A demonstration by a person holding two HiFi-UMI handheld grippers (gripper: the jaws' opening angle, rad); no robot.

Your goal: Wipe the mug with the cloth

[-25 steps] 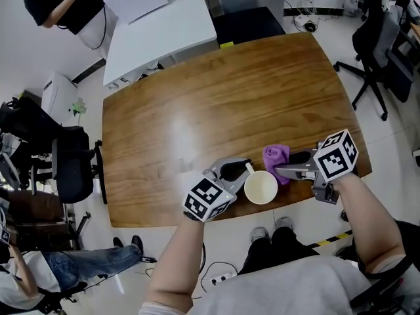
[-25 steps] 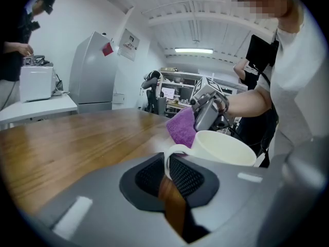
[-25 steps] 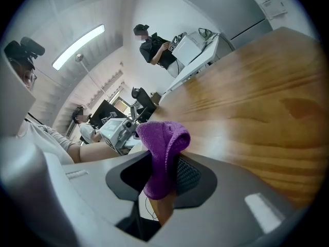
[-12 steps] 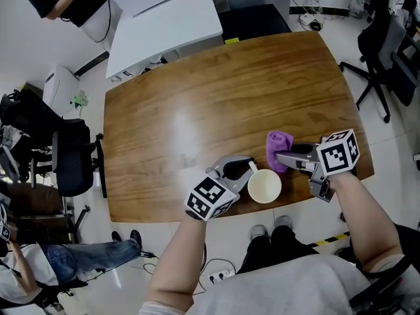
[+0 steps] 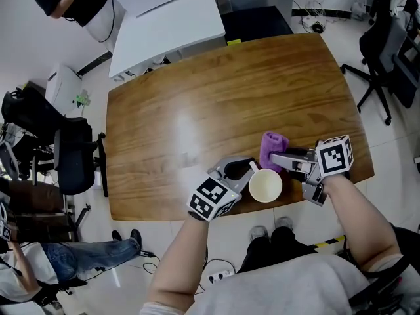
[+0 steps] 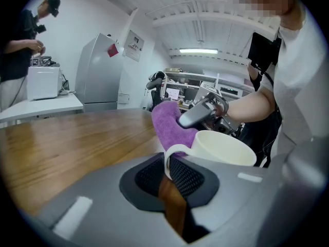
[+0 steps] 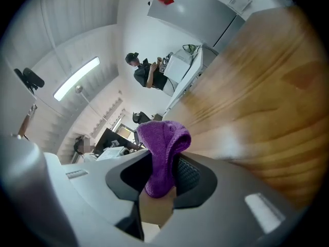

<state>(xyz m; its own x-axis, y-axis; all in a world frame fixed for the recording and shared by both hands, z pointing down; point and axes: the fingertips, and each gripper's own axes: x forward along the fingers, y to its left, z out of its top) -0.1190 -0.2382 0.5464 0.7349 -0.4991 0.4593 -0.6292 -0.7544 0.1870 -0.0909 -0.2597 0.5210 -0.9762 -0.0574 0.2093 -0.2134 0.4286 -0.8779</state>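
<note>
Cream mug (image 5: 266, 186), upright and empty, near the wooden table's (image 5: 197, 110) front edge; bunched purple cloth (image 5: 272, 148) just beside its far side.

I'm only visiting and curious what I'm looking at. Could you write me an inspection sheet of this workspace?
Surface: brown wooden table with rounded corners, bare apart from the job's things.
Job's things: cream ceramic mug, upright near the table's near edge; purple terry cloth, bunched right beside it.
Clutter: nothing seen.
Tools: left tool shut on the mug's handle; right tool shut on the cloth.
Cables: loose cables on the floor beyond the table.
Surroundings: white table, black office chairs, person in black.
</note>
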